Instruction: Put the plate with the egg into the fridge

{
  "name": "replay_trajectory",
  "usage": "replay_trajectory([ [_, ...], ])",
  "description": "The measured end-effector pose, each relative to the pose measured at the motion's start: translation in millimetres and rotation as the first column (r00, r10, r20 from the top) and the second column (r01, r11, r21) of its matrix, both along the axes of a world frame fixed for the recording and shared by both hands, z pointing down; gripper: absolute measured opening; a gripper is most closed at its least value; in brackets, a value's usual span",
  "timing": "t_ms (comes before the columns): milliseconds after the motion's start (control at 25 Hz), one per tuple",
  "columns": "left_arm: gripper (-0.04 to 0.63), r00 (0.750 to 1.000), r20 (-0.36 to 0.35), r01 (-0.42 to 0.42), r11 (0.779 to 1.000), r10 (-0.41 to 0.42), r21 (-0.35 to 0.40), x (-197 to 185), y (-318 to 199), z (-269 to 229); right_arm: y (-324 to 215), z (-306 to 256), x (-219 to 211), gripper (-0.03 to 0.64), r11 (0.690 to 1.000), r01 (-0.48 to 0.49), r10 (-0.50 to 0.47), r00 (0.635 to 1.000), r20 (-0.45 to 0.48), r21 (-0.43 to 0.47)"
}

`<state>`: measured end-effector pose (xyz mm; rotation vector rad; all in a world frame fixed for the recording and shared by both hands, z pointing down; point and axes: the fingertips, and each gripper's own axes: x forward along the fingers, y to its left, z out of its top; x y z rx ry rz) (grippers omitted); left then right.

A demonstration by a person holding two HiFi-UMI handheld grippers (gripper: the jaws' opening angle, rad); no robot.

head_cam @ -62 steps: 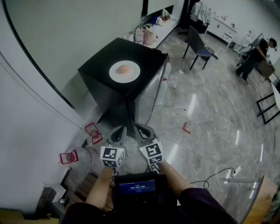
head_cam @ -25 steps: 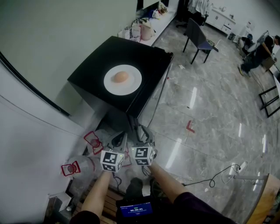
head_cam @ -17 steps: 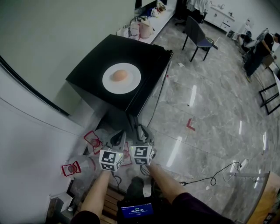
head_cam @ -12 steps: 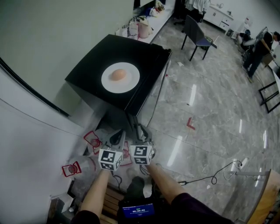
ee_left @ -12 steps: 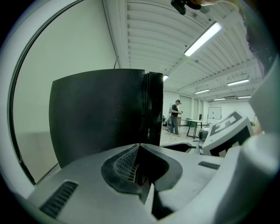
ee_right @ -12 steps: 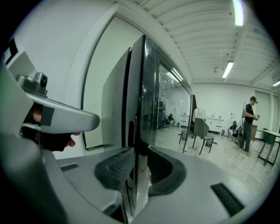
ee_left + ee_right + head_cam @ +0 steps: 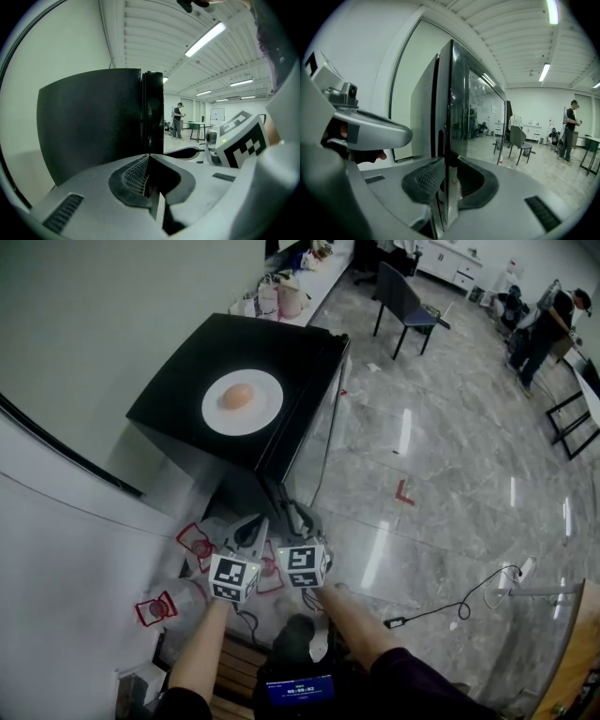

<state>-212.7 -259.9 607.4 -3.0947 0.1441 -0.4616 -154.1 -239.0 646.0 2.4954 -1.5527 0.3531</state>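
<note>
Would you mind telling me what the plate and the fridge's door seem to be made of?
The plate looks like white glazed ceramic, smooth and plain, possibly plastic. The fridge's door looks like dark glass or gloss-coated metal: it gives mirror-clear reflections.

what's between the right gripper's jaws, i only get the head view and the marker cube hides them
Observer: The glossy front edge of the fridge door stands between the pads of the right gripper. Its jaws have just been closing and look pressed on that edge.
Operator: and the left one, is it on the door too
Observer: No. The left gripper is shut, pads together with nothing between them, and it faces the black side of the fridge.
Operator: door cracked open yet
Observer: Not that I can see. Only a thin dark seam shows beside the door's edge.
</note>
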Motion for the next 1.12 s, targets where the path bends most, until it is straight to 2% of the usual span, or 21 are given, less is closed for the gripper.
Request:
replay_trajectory([
  [120, 0.009, 0.999, 0.005, -0.039, 0.999, 0.039, 0.013, 3, 6, 0, 2, -1, -2, 0.086, 1.000, -0.006, 0.006, 1.000, 0.008, 0.009],
  [320, 0.010, 0.998, 0.002, -0.070, 0.997, 0.070, 0.009, 9, 5, 0, 31, -3, 9, 0.068, 0.994, -0.100, 0.100, 0.995, 0.008, 0.042],
  [440, 0.009, 0.993, -0.006, -0.115, 0.993, 0.115, 0.002, 20, 15, 1, 63, -1, 23, 0.061, 0.996, -0.068, 0.068, 0.998, 0.014, 0.054],
  [560, 0.009, 0.982, -0.019, -0.186, 0.982, 0.186, 0.005, 43, 44, 1, 93, 2, 40, 0.057, 0.998, -0.026, 0.025, 0.999, 0.025, 0.050],
  [800, 0.009, 0.945, -0.039, -0.324, 0.945, 0.326, 0.041, 101, 120, -12, 151, 5, 87, 0.044, 0.999, -0.041, 0.040, 0.998, 0.037, 0.024],
  [1000, 0.010, 0.929, -0.039, -0.365, 0.929, 0.367, 0.062, 142, 162, -25, 180, 6, 119, 0.040, 1.000, -0.011, 0.011, 0.999, 0.048, 0.016],
  [1120, 0.009, 0.928, -0.031, -0.367, 0.927, 0.371, 0.077, 163, 184, -31, 194, 3, 135, 0.040, 1.000, 0.020, -0.021, 0.998, 0.053, 0.023],
])
